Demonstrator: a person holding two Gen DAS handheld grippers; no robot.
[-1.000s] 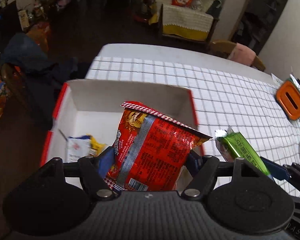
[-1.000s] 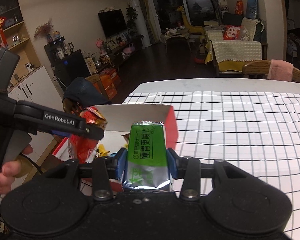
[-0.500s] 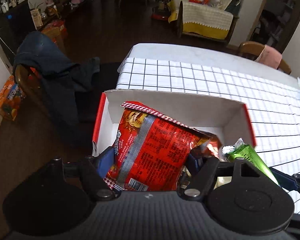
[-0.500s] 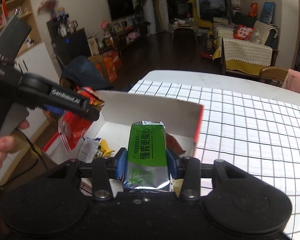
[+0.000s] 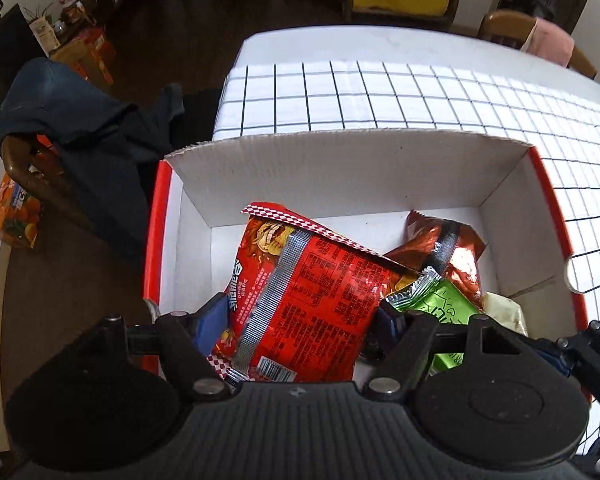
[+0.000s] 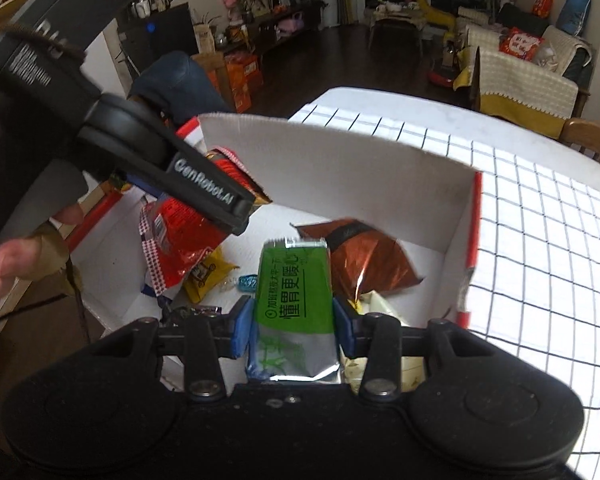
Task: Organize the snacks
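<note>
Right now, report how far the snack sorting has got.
Done: a brown foil bag, a yellow packet and small sweets already lie in the white box. In hand: the left gripper holds a red noodle packet and the right gripper holds a green packet, both over the box. Left: releasing both; no other loose snacks are visible on the checked tablecloth.

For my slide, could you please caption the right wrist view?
Right gripper holds green foil packet above white cardboard box.
</note>
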